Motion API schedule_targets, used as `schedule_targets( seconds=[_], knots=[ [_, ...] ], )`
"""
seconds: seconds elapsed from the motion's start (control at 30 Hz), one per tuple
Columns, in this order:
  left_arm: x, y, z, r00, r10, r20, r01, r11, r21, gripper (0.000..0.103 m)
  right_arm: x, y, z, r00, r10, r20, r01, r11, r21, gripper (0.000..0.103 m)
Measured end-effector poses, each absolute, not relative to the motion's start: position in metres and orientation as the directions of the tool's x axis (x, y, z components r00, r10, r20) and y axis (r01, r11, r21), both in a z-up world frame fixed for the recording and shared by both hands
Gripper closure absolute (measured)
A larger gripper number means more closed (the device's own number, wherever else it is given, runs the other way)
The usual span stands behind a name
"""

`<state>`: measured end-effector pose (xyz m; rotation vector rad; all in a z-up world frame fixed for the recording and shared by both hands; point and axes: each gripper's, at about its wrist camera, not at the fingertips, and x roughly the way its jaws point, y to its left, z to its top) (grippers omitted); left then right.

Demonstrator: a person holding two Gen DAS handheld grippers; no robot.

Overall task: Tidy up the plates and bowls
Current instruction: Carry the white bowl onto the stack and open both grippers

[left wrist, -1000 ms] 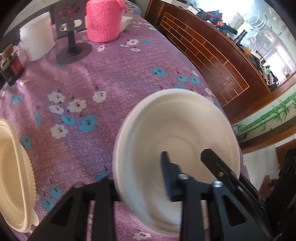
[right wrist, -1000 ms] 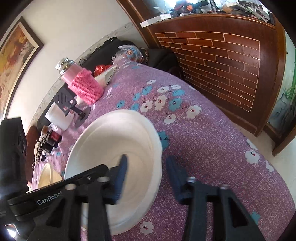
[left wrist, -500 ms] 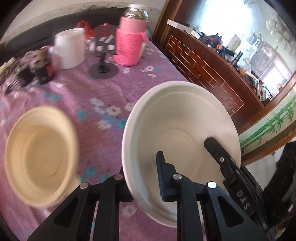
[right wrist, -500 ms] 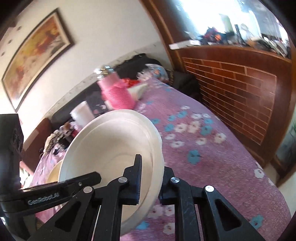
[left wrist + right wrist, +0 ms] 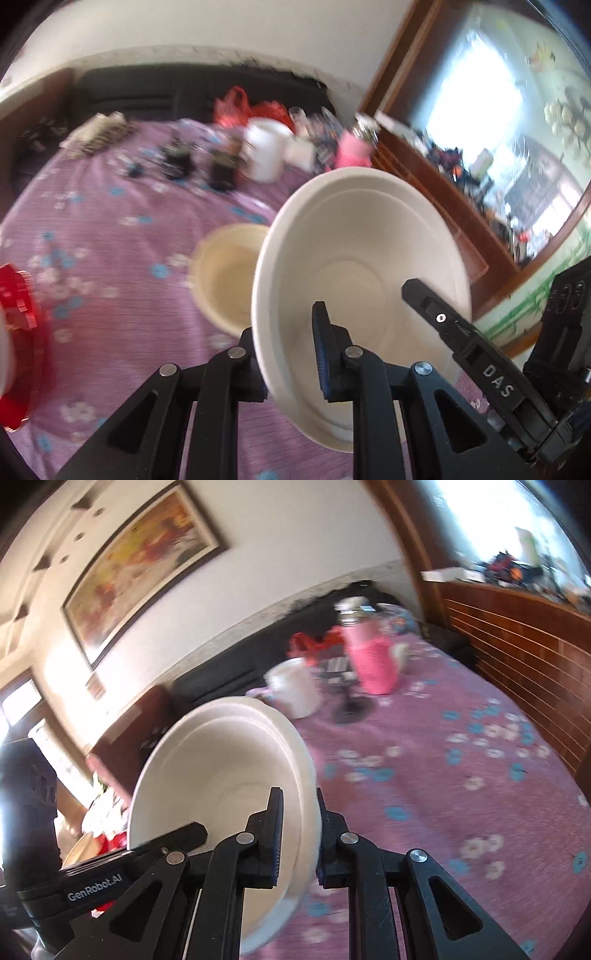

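A white bowl (image 5: 362, 258) is held tilted in the air above the purple flowered tablecloth (image 5: 110, 280). My left gripper (image 5: 288, 350) is shut on the bowl's left rim. My right gripper (image 5: 299, 834) is shut on its right rim, and the bowl also shows in the right wrist view (image 5: 221, 768). A cream bowl (image 5: 229, 273) stands on the cloth just left of and below the white bowl. A red plate (image 5: 18, 347) lies at the left edge of the left wrist view.
At the back of the table stand a white mug (image 5: 264, 155), a pink-sleeved flask (image 5: 369, 657), a black phone stand (image 5: 347, 701) and small dark bottles (image 5: 221, 170). A wooden slatted partition (image 5: 517, 657) runs along the right side.
Both grippers have lifted the white bowl higher and swung it left. The cream bowl now lies beside the white bowl's left rim, and a red plate has come into view.
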<state>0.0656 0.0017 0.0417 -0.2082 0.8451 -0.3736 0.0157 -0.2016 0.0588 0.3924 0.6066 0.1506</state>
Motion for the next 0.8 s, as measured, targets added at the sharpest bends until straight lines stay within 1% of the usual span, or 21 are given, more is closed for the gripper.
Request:
schedule_targets(
  seconds=[0.23,0.47,0.67,0.8],
  knots=[
    [0.037,0.105,0.057,0.669,-0.352,-0.654,0.121,0.92,-0.372,0.085,0.02,-0.105,0.084,0.763,0.369,-0.53,-0.174,0.908,0.381,0.088],
    [0.009,0.208,0.073,0.74,-0.217,-0.637,-0.028,0.936,-0.351,0.085,0.024,0.017,0.108,0.707,0.474,-0.525,-0.356,0.88,0.315,0.087],
    [-0.006,0.284,0.082,0.763,-0.082,-0.641,-0.172,0.93,-0.325,0.085,0.028,0.111,0.109,0.639,0.54,-0.548,-0.476,0.837,0.269,0.087],
    [-0.006,0.317,0.076,0.749,-0.041,-0.662,-0.235,0.917,-0.323,0.085,0.036,0.152,0.099,0.596,0.551,-0.584,-0.517,0.82,0.245,0.087]
  ],
)
